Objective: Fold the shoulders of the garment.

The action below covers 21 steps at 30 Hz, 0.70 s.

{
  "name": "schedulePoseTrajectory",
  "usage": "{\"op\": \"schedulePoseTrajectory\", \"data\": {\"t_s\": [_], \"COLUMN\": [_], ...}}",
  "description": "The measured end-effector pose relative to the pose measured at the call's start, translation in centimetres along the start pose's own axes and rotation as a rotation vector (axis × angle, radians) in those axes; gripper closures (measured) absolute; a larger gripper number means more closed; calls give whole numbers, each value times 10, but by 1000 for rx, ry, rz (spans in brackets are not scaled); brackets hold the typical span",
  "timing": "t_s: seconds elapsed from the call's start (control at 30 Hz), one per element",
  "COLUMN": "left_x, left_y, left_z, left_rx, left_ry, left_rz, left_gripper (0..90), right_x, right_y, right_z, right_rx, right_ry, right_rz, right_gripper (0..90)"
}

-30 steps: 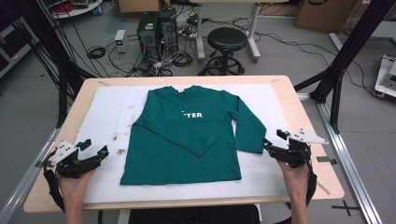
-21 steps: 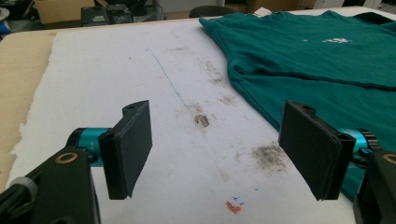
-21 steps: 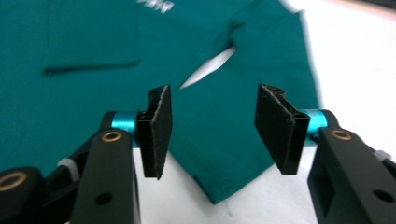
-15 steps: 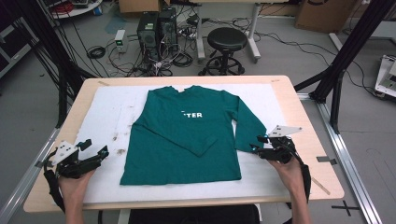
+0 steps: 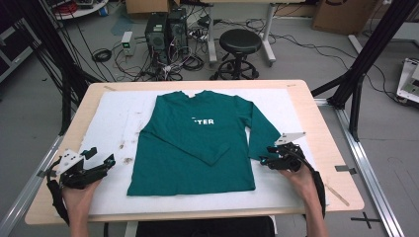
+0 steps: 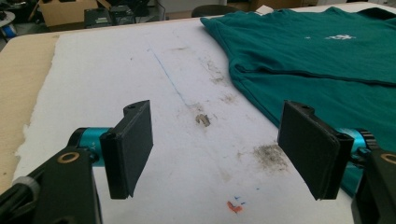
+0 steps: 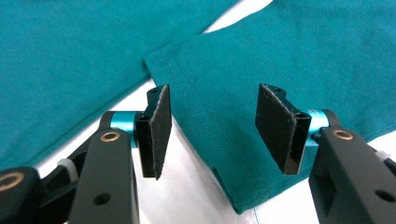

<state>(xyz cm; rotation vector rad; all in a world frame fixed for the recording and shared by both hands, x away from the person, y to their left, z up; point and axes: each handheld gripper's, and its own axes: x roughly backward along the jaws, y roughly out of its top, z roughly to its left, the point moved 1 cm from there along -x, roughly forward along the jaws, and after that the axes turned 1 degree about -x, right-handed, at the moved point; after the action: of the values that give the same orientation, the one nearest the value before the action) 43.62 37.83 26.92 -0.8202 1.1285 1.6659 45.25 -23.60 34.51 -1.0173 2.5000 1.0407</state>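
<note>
the green shirt (image 5: 197, 143) lies flat and face up on the white mat (image 5: 118, 113) that covers the table (image 5: 316, 128), collar toward the far edge. judging by how it lies, the folding has barely begun: one sleeve (image 5: 197, 148) is already laid slantwise across the front of the body, while the other sleeve (image 5: 259, 131) is spread out along the side of the body near the right gripper (image 5: 267, 160), and the body itself is unfolded, hem flat near the person's edge. what looks to be left is bringing this second sleeve in and then folding the body. the right gripper is at that sleeve's cuff (image 7: 224, 154); in the right gripper view its jaws have just been opening a little, they stand partly apart with the cuff lying between them, and the pads (image 7: 156, 130) do not press on the cloth, so nothing is gripped yet. the left gripper (image 5: 96, 165) rests over bare mat, just off the lower corner of the shirt; in the left gripper view its jaws stand wide apart with nothing between them, and the shirt's edge (image 6: 261, 105) runs just beside the right-hand jaw.
</note>
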Motion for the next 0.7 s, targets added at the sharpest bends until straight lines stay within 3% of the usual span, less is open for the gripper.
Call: {"op": "schedulePoseTrajectory", "data": {"t_s": [0.3,0.7], "left_x": [0,0], "left_y": [0,0], "left_z": [-1,-1], "left_rx": [-6,-8], "left_ry": [5,9], "left_rz": [0,1], "left_gripper": [269,269], "right_x": [-6,-8], "right_y": [2,5], "right_z": [2,2], "right_rx": [9,29], "right_ry": [-23,-60], "right_rz": [25,21], "right_gripper": [512,785]}}
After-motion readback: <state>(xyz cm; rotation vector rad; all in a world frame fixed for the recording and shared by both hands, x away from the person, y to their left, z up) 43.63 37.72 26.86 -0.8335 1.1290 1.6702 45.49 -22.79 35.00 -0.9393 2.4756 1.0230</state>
